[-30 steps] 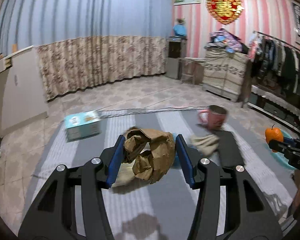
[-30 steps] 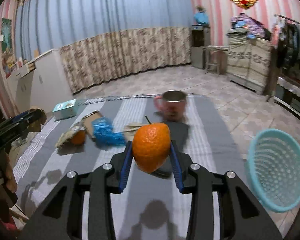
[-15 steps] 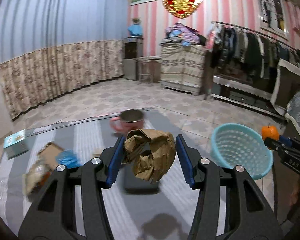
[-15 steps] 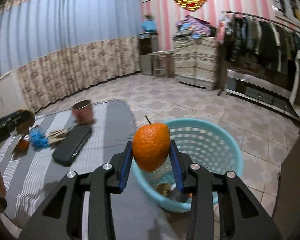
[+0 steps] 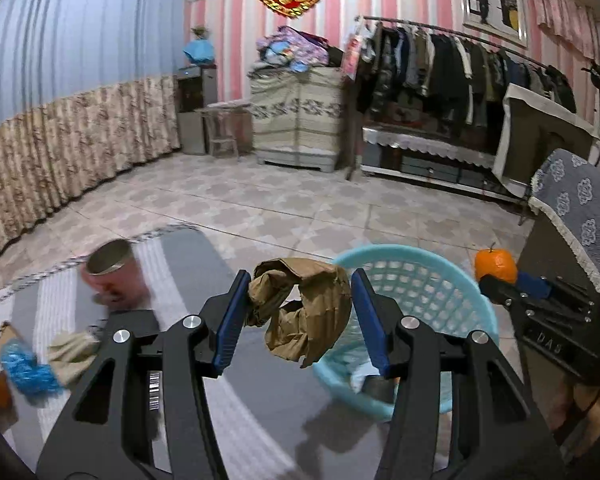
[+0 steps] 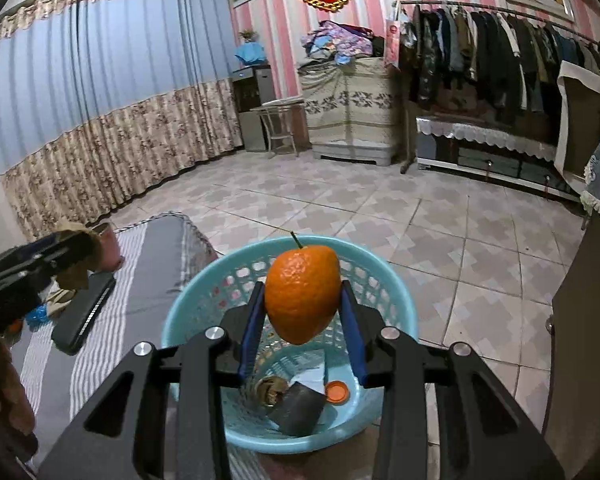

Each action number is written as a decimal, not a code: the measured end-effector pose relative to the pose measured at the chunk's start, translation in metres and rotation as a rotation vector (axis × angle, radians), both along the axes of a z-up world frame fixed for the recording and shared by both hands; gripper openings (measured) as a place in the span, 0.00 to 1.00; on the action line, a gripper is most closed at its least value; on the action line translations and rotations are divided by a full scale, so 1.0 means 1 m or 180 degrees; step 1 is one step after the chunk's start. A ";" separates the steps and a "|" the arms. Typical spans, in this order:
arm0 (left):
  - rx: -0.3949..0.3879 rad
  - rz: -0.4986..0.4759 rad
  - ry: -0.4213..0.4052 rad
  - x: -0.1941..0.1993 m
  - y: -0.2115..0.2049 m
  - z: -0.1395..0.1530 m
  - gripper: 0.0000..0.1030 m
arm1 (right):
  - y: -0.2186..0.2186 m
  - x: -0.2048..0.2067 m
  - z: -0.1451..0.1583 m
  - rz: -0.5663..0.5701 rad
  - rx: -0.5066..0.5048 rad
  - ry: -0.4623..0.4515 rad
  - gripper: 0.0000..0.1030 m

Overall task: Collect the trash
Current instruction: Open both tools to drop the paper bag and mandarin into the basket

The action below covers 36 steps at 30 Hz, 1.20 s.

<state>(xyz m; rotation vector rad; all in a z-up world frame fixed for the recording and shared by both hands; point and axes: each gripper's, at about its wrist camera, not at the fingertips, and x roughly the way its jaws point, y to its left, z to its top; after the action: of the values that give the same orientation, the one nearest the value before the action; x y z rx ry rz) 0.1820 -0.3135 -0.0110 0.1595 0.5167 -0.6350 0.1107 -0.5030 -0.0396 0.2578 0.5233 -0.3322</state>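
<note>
My left gripper is shut on a crumpled brown paper wad, held above the striped mat just left of a light-blue plastic basket. My right gripper is shut on an orange with a short stem, hanging over the same basket. Inside the basket lie a dark flattened piece, a brown scrap, an orange cap and white paper. The right gripper with the orange shows at the right edge of the left wrist view. The left gripper with its paper shows at the left of the right wrist view.
On the grey striped mat stand a pink mug, a black flat case, a blue crumpled wrapper and more scraps. A dark cabinet stands right of the basket. A clothes rack and dressers line the far wall across tiled floor.
Both grippers have swung to the right from over the mat to the blue basket, each keeping its load. The orange now hangs over the basket's inside.
</note>
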 end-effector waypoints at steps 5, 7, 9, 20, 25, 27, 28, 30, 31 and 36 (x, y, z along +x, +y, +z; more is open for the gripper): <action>0.0045 -0.0140 0.0076 0.009 -0.031 -0.016 0.49 | -0.011 0.013 -0.008 0.0002 -0.0058 0.0118 0.36; 0.0042 -0.0173 0.0114 0.013 -0.041 -0.021 0.49 | -0.016 0.015 -0.010 -0.0007 -0.0022 0.0125 0.36; 0.0054 -0.0195 0.0162 0.019 -0.051 -0.028 0.50 | -0.021 0.019 -0.013 -0.0012 -0.0034 0.0145 0.36; 0.0155 -0.0153 0.0293 0.045 -0.070 -0.049 0.59 | -0.038 0.033 -0.032 -0.0135 0.0091 0.0325 0.36; 0.0251 -0.0046 0.0235 0.047 -0.061 -0.047 0.73 | -0.029 0.036 -0.036 -0.0101 0.0047 0.0382 0.36; 0.0308 0.0050 0.0091 0.044 -0.054 -0.043 0.82 | -0.027 0.038 -0.036 -0.0103 0.0031 0.0392 0.36; 0.0322 0.0082 0.0043 0.043 -0.051 -0.042 0.84 | -0.026 0.039 -0.036 -0.0096 0.0039 0.0389 0.36; 0.0326 0.0129 0.0012 0.042 -0.043 -0.039 0.87 | -0.025 0.039 -0.036 -0.0103 0.0049 0.0359 0.39; 0.0319 0.0149 0.0015 0.043 -0.040 -0.037 0.87 | -0.024 0.039 -0.036 -0.0114 0.0049 0.0347 0.40; 0.0272 0.0224 0.0066 0.048 -0.025 -0.035 0.90 | -0.023 0.040 -0.036 -0.0127 0.0067 0.0280 0.69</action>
<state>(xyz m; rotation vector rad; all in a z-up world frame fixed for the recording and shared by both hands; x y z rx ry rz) 0.2297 -0.3383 -0.0464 0.2145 0.5675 -0.5468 0.1506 -0.5264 -0.0760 0.2752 0.6090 -0.3782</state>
